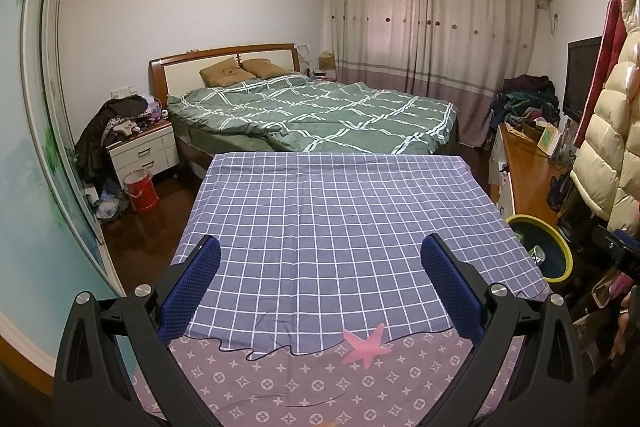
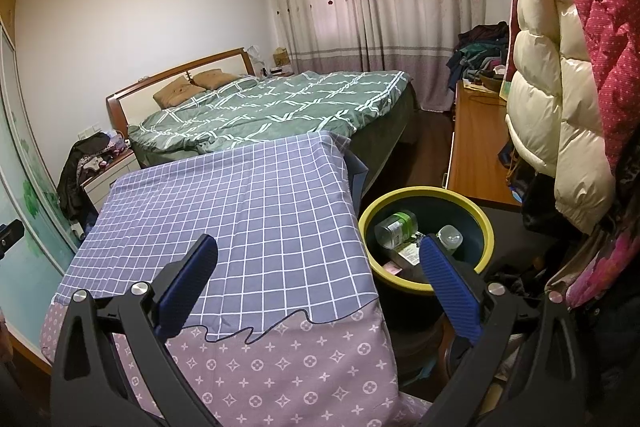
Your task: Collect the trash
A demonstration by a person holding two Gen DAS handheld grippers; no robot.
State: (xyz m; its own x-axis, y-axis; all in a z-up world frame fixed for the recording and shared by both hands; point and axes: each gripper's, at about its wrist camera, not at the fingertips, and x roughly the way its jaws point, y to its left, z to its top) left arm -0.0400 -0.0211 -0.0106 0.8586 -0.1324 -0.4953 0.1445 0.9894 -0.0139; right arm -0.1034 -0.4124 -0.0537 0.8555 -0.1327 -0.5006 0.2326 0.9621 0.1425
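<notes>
Left wrist view: the left hand-held gripper [image 1: 320, 279] hangs released over the bare checked worktop [image 1: 320, 211]; the bin [image 1: 560, 239] sits off its right edge.

Right wrist view: the right hand-held gripper [image 2: 318, 277], released and empty, is nearer the bin [image 2: 486, 227], where bottles [image 2: 396, 227] lie.

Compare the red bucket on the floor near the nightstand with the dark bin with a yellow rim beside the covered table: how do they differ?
The red bucket is red all over; the dark bin with a yellow rim is dark inside.
The bin holds plastic bottles and paper scraps; what the bucket holds cannot be seen.
The bucket stands by the white nightstand, the bin beside the checked tablecloth.
Both are round, open-topped and upright.
</notes>
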